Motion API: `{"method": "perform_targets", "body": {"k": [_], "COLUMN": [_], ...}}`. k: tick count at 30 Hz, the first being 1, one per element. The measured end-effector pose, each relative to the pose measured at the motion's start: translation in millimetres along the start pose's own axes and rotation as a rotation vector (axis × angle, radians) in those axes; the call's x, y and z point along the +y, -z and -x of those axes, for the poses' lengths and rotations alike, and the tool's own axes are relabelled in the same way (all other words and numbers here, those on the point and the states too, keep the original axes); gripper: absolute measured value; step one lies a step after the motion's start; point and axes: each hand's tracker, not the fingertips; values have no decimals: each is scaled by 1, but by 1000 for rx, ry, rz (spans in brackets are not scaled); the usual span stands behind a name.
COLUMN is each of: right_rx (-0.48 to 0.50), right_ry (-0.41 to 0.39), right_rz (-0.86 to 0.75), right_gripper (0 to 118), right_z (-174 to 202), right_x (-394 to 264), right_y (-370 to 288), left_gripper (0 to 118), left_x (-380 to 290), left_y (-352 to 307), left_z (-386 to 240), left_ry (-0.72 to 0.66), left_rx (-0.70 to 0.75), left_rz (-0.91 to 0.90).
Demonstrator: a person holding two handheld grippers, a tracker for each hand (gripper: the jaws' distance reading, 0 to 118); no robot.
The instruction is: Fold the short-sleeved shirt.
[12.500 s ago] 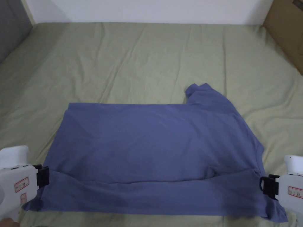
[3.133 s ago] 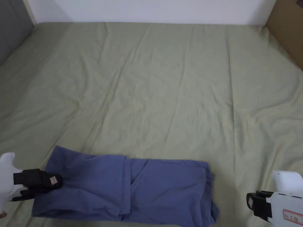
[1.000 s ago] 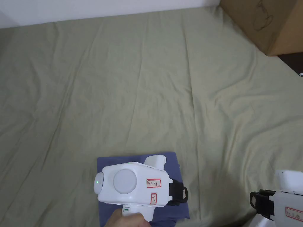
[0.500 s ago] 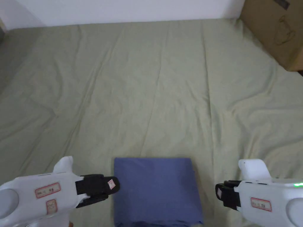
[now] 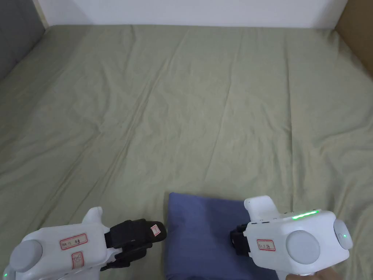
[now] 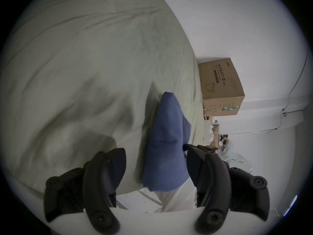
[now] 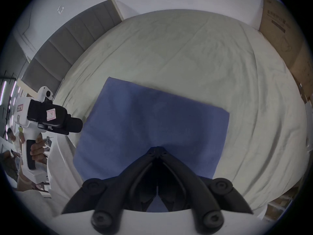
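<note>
The blue short-sleeved shirt [image 5: 204, 233] lies folded into a compact rectangle on the near edge of the green bed sheet [image 5: 182, 109]. My left gripper [image 5: 157, 238] hovers just off its left edge. In the left gripper view its jaws [image 6: 155, 155] stand wide apart, with the shirt [image 6: 167, 137] seen edge-on beyond them. My right gripper [image 5: 236, 242] sits over the right part of the shirt. Its jaws are closed tip to tip [image 7: 157, 149] above the blue cloth [image 7: 152, 120], and no fold shows between them. The left gripper [image 7: 74, 126] also shows at the left of the right gripper view.
A cardboard box [image 6: 221, 89] stands at the bed's right side and also shows as a brown box [image 5: 358, 32] in the head view. A grey padded headboard [image 7: 67, 43] lines the left side, and a white wall runs behind. The wrinkled sheet stretches far beyond the shirt.
The long blue strip has been folded in half into a rectangle. Over the last half second my right gripper has moved left onto the shirt; the left one stays beside it.
</note>
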Motion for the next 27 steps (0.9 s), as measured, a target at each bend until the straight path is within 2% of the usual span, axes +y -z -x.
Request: {"method": "perform_targets", "body": {"k": [6, 12, 13, 14, 15, 16, 18, 22, 27], "right_rx": [10, 15, 20, 23, 23, 26, 24, 8, 6], "right_ry": [15, 26, 39, 45, 48, 53, 57, 48, 47], "right_rz": [-10, -11, -12, -12, -12, -11, -8, -29, -74], "right_gripper": [0, 0, 0, 0, 0, 0, 0, 0, 0], "right_z": [-2, -3, -4, -5, -5, -5, -3, 4, 5], "right_x": [-1, -2, -2, -2, -2, -2, -1, 2, 7], "right_y": [-2, -2, -2, -3, -3, -3, -5, -14, -29], "left_gripper": [82, 80, 77, 62, 32, 28, 25, 23, 23], "left_x": [22, 31, 32, 32, 27, 24, 25, 32, 69], "left_y": [50, 85, 88, 88, 88, 89, 85, 78, 33], "left_z": [11, 10, 7, 3, -6, -10, -9, -6, -6], "left_ry": [-68, -57, -10, 45, 90, 132, 106, 145, 211], "left_rx": [-47, -112, -106, -62, 10, 55, -48, -11, 72], "left_rz": [115, 166, 193, 192, 194, 206, 212, 229, 180]}}
